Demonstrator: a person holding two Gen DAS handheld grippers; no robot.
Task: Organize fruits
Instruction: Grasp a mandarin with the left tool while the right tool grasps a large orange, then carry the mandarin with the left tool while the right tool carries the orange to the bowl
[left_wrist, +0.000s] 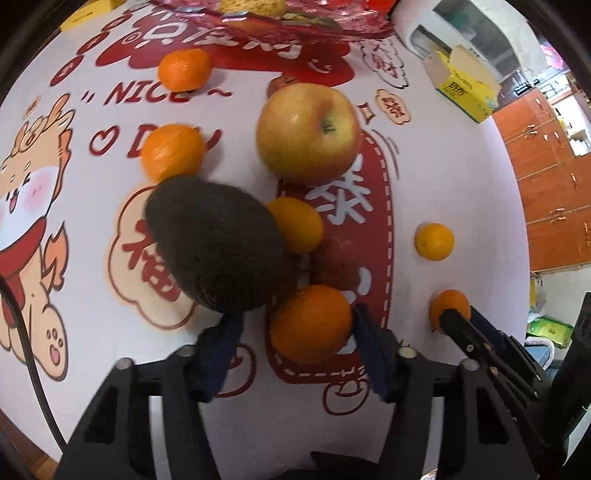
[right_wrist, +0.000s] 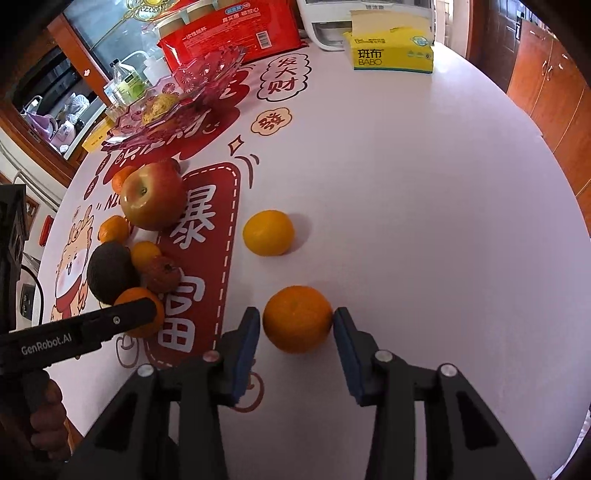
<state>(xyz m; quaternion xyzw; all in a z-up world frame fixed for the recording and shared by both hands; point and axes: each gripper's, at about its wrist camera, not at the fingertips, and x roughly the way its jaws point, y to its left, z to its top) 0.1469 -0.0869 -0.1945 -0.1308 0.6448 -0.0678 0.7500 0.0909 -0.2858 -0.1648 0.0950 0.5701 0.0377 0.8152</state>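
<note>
Seen from my left wrist, my left gripper (left_wrist: 295, 316) stands open around an orange mandarin (left_wrist: 310, 325). Its right pad (left_wrist: 364, 332) touches the fruit; its left pad (left_wrist: 221, 350) is a little apart from it and sits under the dark avocado (left_wrist: 218, 243). My right gripper (right_wrist: 297, 314) is shut on another mandarin (right_wrist: 297, 319) on the table, with both blue pads against its sides. A red-yellow apple (left_wrist: 308, 133), several more mandarins and a wrinkled dark red fruit (left_wrist: 334, 264) lie clustered by the avocado. A yellow mandarin (right_wrist: 268, 232) lies alone.
A pink glass dish (right_wrist: 177, 107) holding something yellowish stands at the far end of the round table (right_wrist: 406, 221). Behind it lie a red packet (right_wrist: 229, 37) and a yellow tissue box (right_wrist: 391, 53). A hand (right_wrist: 40, 417) holds the left gripper at lower left.
</note>
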